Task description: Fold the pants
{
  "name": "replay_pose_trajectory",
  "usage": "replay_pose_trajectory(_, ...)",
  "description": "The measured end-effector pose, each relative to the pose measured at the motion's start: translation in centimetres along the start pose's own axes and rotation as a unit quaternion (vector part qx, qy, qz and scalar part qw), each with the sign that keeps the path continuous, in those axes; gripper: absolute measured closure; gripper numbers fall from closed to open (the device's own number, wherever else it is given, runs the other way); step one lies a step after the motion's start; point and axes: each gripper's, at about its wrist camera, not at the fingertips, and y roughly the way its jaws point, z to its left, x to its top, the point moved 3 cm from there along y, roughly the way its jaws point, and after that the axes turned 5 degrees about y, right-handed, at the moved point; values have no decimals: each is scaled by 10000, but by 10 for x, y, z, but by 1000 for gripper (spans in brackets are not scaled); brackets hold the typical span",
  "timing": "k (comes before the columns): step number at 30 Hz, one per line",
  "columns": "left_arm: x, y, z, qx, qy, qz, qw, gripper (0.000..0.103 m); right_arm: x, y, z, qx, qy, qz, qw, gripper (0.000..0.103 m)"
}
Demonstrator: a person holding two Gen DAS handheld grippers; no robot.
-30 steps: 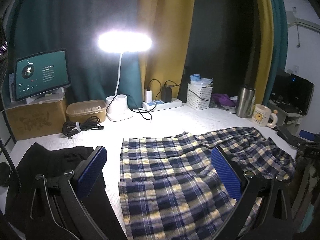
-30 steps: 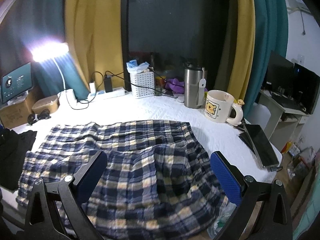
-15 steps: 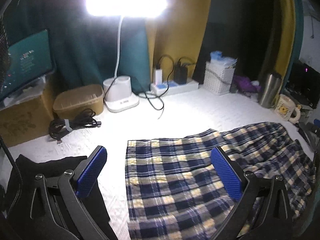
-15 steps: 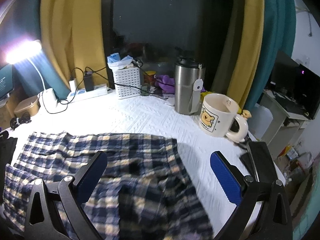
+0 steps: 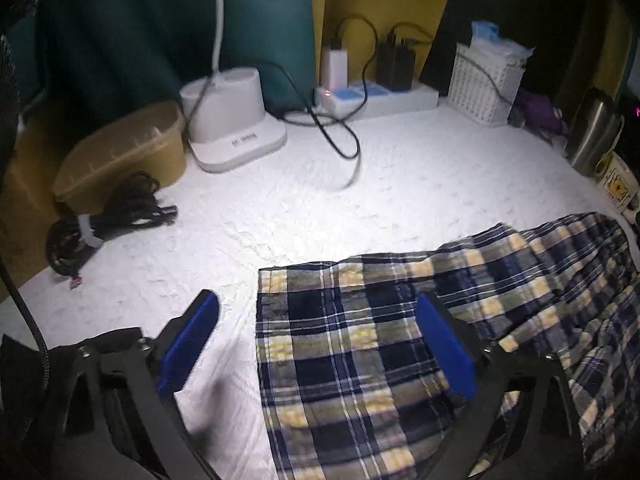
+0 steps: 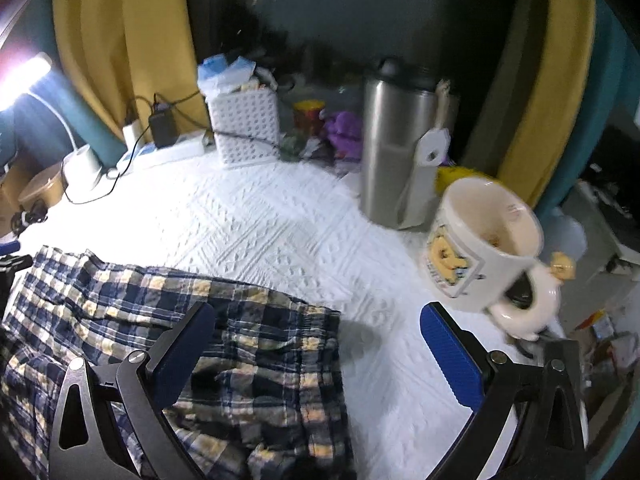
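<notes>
Pants (image 5: 360, 340) in blue plaid under both wide-open tools, lamp base (image 5: 234, 136) lettering too blurred to read.

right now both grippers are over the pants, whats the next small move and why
Probably lower each gripper onto its far corner and close. The left gripper and right gripper, both open and empty, each straddle a corner of the flat plaid pants, so nothing is pinched yet for the fold.

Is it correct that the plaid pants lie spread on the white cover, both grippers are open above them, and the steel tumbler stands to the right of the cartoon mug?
Not quite: the steel tumbler stands left of the cartoon mug and behind it, as the right wrist view shows. The plaid pants do lie on the white cover, with the left gripper and right gripper open above them.
</notes>
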Motion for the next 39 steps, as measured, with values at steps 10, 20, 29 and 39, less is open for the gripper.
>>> replay_pose_trajectory(10,-8,25,-5,-137,219,247,9994,15,-20,58,3,398,174,754,9962,24)
replay_pose_trajectory(20,-11,16,-19,-270,551,-67,9981,95,-23,54,15,397,-32,603,9974,76)
replay_pose_trajectory(29,14,-1,7,-184,138,-536,9983,100,-4,22,19,-50,-99,-145,9998,77)
replay_pose_trajectory(39,40,-9,19,-166,167,-857,9960,100,29,9,21,-249,59,-669,9974,77)
